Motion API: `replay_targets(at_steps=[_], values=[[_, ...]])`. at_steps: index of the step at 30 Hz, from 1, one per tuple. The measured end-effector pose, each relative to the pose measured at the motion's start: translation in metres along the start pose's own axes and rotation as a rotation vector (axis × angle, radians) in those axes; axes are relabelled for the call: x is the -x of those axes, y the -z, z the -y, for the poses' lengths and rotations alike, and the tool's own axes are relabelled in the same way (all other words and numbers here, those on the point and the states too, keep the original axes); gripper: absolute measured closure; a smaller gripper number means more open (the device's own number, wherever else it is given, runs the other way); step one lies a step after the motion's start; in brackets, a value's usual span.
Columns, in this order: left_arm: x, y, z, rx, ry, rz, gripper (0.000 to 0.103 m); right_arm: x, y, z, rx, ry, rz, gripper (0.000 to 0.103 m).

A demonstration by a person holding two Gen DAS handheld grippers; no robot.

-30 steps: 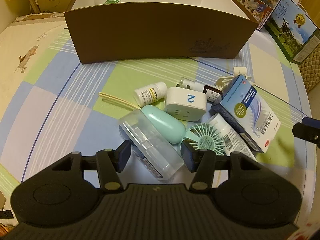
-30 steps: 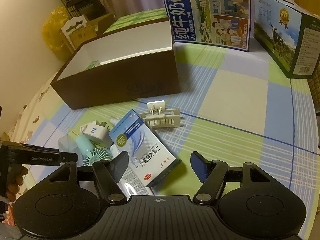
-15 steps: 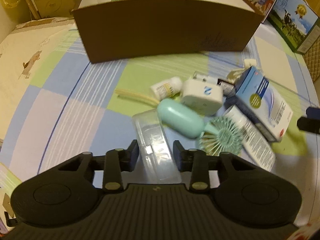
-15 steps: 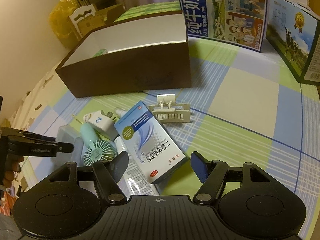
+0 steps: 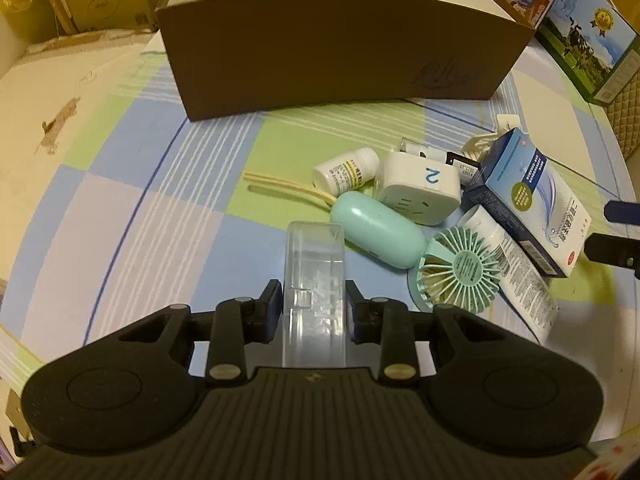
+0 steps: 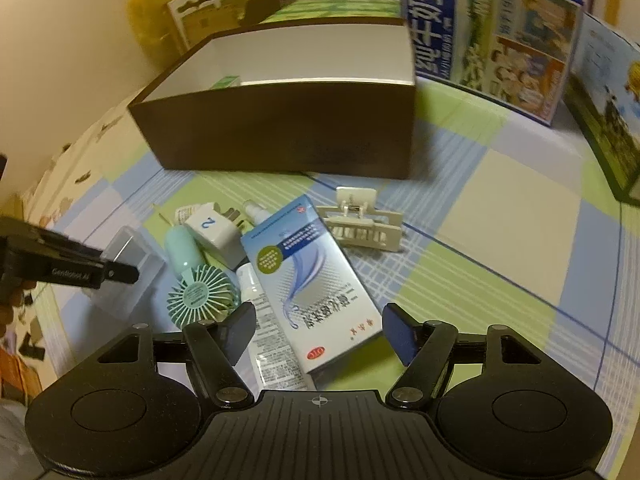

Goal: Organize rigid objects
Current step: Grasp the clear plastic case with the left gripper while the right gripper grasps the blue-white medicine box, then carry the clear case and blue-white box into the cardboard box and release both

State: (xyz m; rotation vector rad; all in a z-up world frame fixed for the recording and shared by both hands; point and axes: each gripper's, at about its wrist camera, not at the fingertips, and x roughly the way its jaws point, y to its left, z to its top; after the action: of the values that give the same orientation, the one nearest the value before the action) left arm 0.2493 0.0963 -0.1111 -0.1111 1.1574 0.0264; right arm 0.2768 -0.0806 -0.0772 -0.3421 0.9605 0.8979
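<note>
We see a brown cardboard box (image 5: 340,52) at the far side of the checked cloth (image 5: 120,208). Nearer, right of centre, lies a blue medicine carton (image 6: 308,280) between our right gripper's (image 6: 318,334) open jaws, untouched. Our left gripper (image 5: 313,312), jaws just closed, clamps the clear plastic case (image 5: 314,276), left of the mint fan (image 5: 456,276).

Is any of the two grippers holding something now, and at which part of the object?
The left gripper is shut on the clear plastic case, its pads pressing the two long sides near the near end. The right gripper is open over the blue medicine box, holding nothing.
</note>
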Motion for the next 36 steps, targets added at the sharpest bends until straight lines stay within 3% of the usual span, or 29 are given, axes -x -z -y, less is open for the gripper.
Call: replay_targets(at_steps=[5,18,21,28,36], values=[[0.001,0.000,-0.005,0.003,-0.010,0.001,0.077,-0.014,0.000,-0.014,0.162,0.023,0.003,0.025],[0.005,0.004,-0.026,0.036,-0.037,0.014,0.077,-0.062,-0.005,-0.024,0.378,0.089,-0.047,0.027],[0.006,0.004,-0.027,0.033,-0.033,0.019,0.077,-0.067,-0.006,-0.026,0.398,0.084,-0.053,0.039],[0.006,0.004,-0.026,0.021,-0.036,0.031,0.077,-0.058,-0.003,-0.030,0.417,0.079,-0.026,0.041],[0.020,0.001,-0.027,0.010,-0.032,0.061,0.077,-0.034,-0.012,-0.017,0.255,0.041,-0.017,0.041]])
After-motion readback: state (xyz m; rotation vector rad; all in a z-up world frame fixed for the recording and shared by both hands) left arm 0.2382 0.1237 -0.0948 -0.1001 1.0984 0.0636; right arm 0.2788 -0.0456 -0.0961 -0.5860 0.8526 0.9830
